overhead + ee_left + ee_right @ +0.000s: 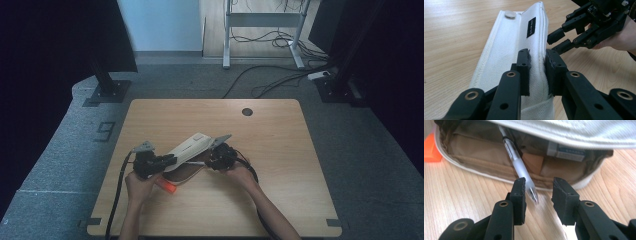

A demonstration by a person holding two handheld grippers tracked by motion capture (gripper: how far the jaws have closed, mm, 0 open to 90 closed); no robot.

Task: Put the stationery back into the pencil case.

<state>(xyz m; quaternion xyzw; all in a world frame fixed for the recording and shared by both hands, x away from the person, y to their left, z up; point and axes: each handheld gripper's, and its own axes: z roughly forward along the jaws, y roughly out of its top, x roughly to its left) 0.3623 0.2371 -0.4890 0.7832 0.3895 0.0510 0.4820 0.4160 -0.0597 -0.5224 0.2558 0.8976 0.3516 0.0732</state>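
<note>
A white fabric pencil case (189, 146) lies open on the wooden table (280, 150). My left gripper (537, 60) is shut on the edge of its raised white lid (506, 50) and holds it up. Under the lid, the tan inside (474, 147) holds a frosted pen (517, 165) whose tip sticks out over the case's rim. A white eraser (566, 152) lies in there too. My right gripper (539, 187) stands open at the case's mouth; the pen's tip lies between its jaws, close to the left pad, and the right pad is clear of it.
A small orange object (168, 187) lies on the table beside the case, near the left hand. A dark round hole (247, 111) sits near the table's far edge. Beyond the table are dark stands, cables and a desk frame on the floor.
</note>
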